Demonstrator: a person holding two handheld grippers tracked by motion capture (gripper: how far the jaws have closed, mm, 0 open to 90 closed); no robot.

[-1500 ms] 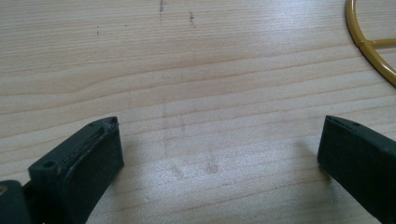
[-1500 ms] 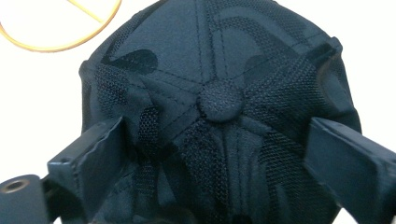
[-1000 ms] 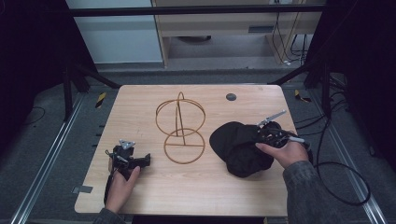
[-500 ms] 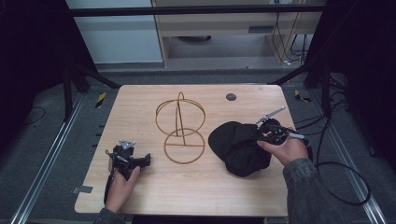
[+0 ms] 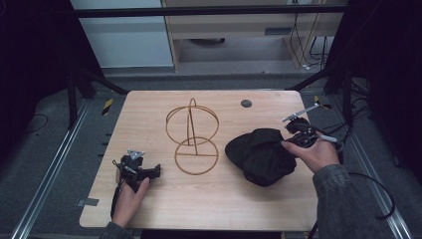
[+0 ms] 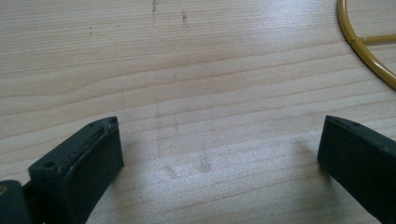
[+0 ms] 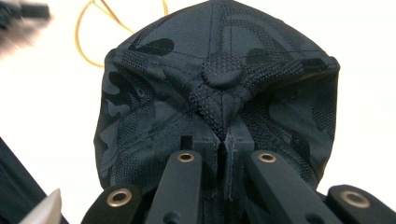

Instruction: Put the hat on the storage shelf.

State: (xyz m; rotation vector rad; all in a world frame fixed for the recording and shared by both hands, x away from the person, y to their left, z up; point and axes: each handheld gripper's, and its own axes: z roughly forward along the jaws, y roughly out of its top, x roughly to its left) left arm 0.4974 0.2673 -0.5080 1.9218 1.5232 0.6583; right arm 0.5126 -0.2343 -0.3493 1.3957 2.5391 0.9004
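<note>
A black camouflage-patterned cap (image 5: 261, 155) lies bunched on the right half of the wooden table (image 5: 234, 199). My right gripper (image 5: 288, 143) is shut on its fabric. In the right gripper view the jaws are pressed together on the crown just below the top button, where the right gripper (image 7: 223, 140) pinches the cap (image 7: 215, 70). A gold wire stand (image 5: 192, 135) with an upright ring and a flat ring base stands mid-table. My left gripper (image 5: 155, 171) rests on the table at the front left, open, and in its own view the left gripper (image 6: 219, 144) has bare wood between its fingers.
A small dark round disc (image 5: 246, 103) sits near the table's back edge. Part of the gold stand's base ring (image 6: 369, 46) curves past the left gripper's top right. Black frame struts flank the table, and a cable trails off the right side.
My right hand has risen a little, pulling the pinched cap up and bunching it toward the right. The left hand and gripper have stayed still.
</note>
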